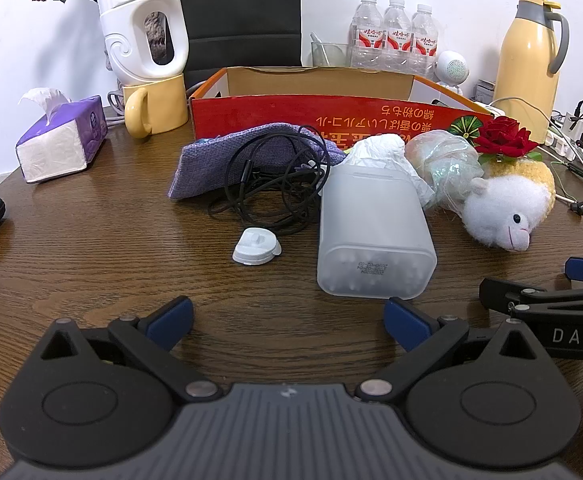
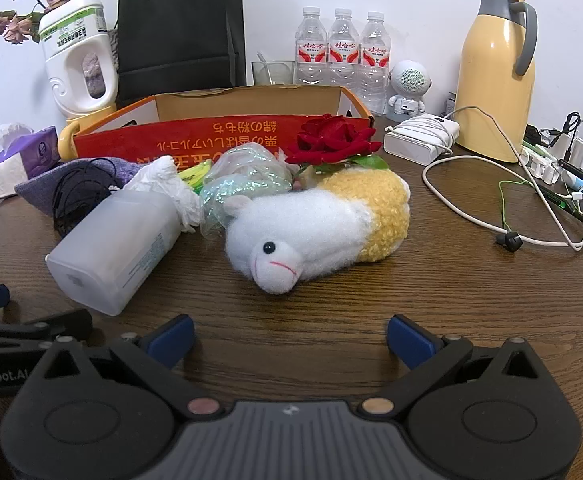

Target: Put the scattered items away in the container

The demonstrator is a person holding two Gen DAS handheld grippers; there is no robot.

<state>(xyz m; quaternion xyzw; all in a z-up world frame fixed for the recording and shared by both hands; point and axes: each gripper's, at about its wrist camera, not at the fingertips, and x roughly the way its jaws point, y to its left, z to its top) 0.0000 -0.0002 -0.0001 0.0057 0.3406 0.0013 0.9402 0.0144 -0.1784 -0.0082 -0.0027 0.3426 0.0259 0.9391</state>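
A red cardboard box stands open at the back of the wooden table. In front of it lie a purple cloth, a black cable coil, a small white cap, a frosted plastic jar on its side, a crumpled white bag, iridescent wrap, a red rose and a white-and-yellow plush sheep. My left gripper is open and empty just before the jar. My right gripper is open and empty before the sheep.
A tissue pack, a yellow mug bearing a white jug, a black bag, water bottles, a small speaker, a yellow thermos and tangled chargers and cables ring the table.
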